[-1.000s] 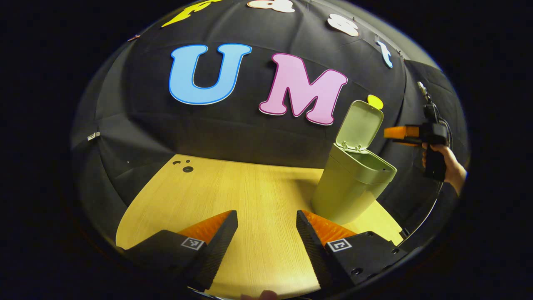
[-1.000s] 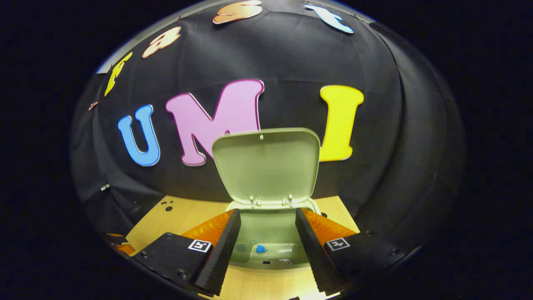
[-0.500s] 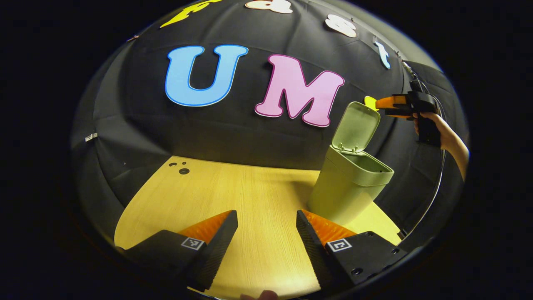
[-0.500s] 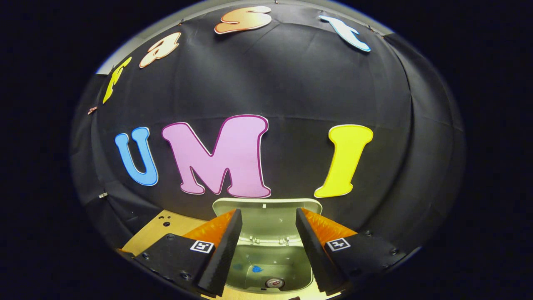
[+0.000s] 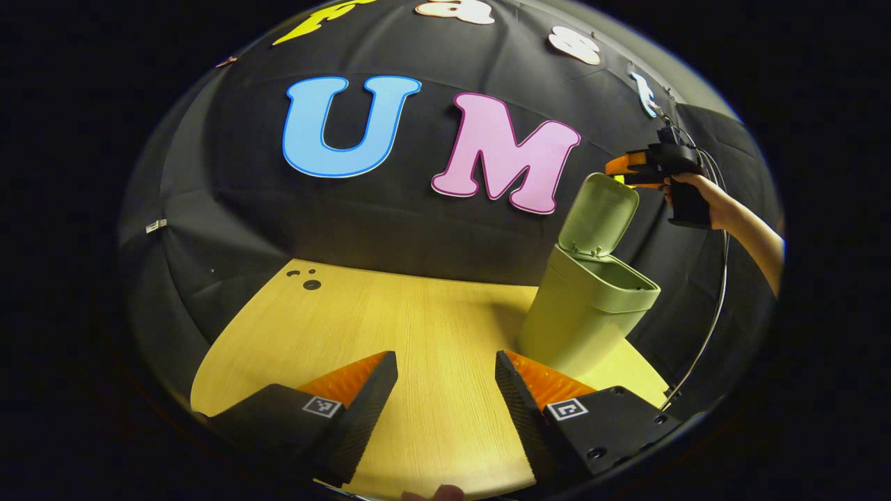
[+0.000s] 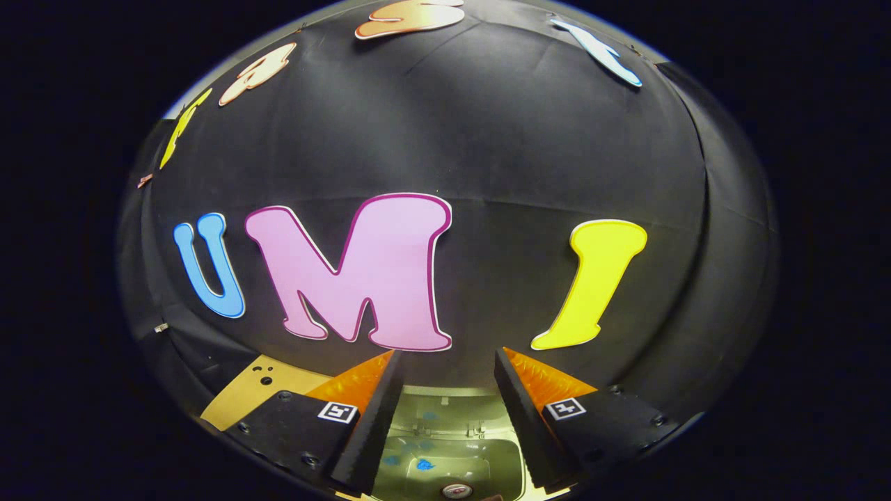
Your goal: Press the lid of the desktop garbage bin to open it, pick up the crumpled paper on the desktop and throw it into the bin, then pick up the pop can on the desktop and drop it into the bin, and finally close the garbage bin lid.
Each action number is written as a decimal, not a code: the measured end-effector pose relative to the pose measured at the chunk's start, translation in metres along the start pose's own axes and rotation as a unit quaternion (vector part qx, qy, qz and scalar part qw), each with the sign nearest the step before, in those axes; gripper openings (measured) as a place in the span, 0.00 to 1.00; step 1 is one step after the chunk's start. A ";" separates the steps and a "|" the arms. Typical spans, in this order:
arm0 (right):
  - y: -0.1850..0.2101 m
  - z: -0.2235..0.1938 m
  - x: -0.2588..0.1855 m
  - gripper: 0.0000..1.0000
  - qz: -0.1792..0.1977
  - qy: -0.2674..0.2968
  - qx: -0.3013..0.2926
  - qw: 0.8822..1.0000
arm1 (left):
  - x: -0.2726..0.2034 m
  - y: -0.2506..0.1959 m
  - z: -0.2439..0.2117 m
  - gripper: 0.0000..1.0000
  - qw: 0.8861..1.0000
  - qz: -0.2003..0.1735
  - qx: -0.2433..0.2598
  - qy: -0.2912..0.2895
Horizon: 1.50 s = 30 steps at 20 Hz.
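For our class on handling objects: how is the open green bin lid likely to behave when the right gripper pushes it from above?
The lid stands upright on hinges at the bin rim, so it should swing down easily. It looks like thin plastic, probably light. The tall, narrow bin might tip or slide.

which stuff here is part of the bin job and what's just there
Job:
- garbage bin
- its raised lid
- pop can inside the bin
- right gripper by the lid's top edge

Just there:
- table
- cable
- left gripper, idle

We see: bin point(image 5: 585, 320) smooth matt plastic | table point(image 5: 390, 327) pale wood grain, faint sheen | wall point(image 5: 390, 216) matt creased cloth
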State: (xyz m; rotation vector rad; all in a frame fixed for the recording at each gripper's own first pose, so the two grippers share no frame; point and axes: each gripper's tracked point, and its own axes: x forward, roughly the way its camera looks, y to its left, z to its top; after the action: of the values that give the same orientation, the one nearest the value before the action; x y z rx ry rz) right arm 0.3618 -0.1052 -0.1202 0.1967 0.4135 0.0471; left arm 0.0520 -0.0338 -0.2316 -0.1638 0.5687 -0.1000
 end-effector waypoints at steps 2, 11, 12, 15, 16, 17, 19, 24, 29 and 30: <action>0.000 -0.001 0.003 0.82 0.000 0.003 0.002 1.000 | 0.000 0.001 0.001 0.92 1.000 0.003 0.000 0.000; 0.003 -0.034 -0.043 0.82 0.014 0.015 0.001 1.000 | 0.001 -0.001 -0.001 0.92 1.000 -0.001 0.001 0.002; 0.003 -0.040 -0.050 0.82 0.014 0.014 -0.006 1.000 | 0.001 -0.001 0.000 0.92 1.000 -0.003 0.001 0.001; 0.006 -0.060 -0.068 0.82 0.011 0.017 -0.024 1.000 | 0.002 -0.002 0.000 0.92 1.000 -0.004 0.004 0.002; 0.008 -0.067 -0.073 0.82 0.010 0.017 -0.027 0.999 | 0.001 -0.002 0.000 0.92 1.000 -0.004 0.004 0.002; 0.008 -0.074 -0.076 0.81 0.010 0.018 -0.028 0.999 | 0.002 -0.002 0.000 0.92 1.000 -0.005 0.003 0.003; 0.011 -0.089 -0.082 0.82 0.013 0.024 -0.022 0.999 | 0.002 -0.002 -0.001 0.92 1.000 -0.005 0.004 0.004; 0.016 -0.124 -0.090 0.84 0.019 0.047 0.002 0.999 | 0.002 -0.003 -0.002 0.92 1.000 -0.005 0.004 0.005; 0.018 -0.162 -0.093 0.84 0.022 0.074 -0.003 0.997 | 0.003 -0.004 -0.003 0.92 1.000 -0.006 0.003 0.006; 0.019 -0.169 -0.092 0.84 0.021 0.080 0.000 0.997 | 0.003 -0.004 -0.003 0.92 1.000 -0.005 0.004 0.007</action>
State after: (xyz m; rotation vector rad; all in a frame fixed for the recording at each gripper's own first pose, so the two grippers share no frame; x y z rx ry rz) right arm 0.2089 -0.0640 -0.2318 0.2033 0.5693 0.1048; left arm 0.0527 -0.0384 -0.2356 -0.1589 0.5808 -0.1134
